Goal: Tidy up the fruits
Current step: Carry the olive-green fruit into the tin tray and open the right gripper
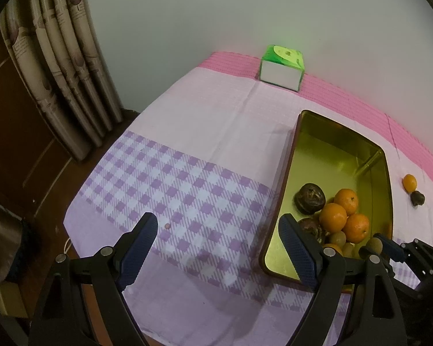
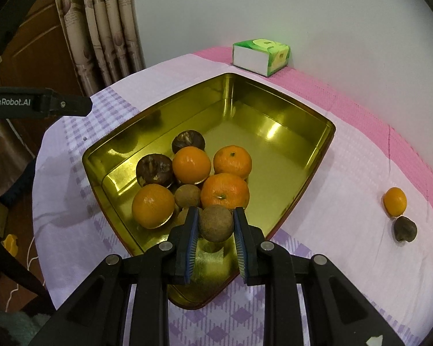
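A brown fruit (image 2: 216,223) is clamped in the right tool (image 2: 215,226) above the gold tin (image 2: 317,155) for release among gathered fruit; the left tool (image 1: 216,248) is held wide, empty.

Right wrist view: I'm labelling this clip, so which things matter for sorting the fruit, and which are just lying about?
Job:
gold tin
fruit pile
brown fruit held in right tool
loose orange
loose dark fruit

Lying about:
green tissue box
curtain
yellow object
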`<state>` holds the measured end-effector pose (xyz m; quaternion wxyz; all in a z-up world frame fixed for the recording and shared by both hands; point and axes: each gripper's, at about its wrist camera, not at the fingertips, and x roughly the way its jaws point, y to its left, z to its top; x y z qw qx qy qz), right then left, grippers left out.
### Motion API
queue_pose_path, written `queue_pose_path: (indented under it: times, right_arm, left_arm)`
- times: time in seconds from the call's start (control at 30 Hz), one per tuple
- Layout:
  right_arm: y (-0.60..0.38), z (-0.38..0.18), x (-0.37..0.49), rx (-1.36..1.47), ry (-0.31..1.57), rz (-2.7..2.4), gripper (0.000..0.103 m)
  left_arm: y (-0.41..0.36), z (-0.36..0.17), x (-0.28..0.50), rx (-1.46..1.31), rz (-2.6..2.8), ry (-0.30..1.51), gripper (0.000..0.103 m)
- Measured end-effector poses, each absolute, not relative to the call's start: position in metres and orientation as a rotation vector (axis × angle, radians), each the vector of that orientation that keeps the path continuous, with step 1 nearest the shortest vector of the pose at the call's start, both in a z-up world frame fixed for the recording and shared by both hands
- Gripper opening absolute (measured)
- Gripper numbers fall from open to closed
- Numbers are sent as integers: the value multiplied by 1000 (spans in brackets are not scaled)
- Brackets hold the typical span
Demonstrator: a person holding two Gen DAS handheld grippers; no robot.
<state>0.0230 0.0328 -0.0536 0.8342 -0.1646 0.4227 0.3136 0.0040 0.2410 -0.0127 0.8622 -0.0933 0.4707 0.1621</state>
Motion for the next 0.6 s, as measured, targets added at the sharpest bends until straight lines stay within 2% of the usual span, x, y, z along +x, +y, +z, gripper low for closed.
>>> queue_pose_path:
  times: [0.6]
  right_arm:
    - [32, -54, 24, -340, 894, 663, 22]
  left_arm:
    - [235, -15, 3, -185, 333, 992, 86]
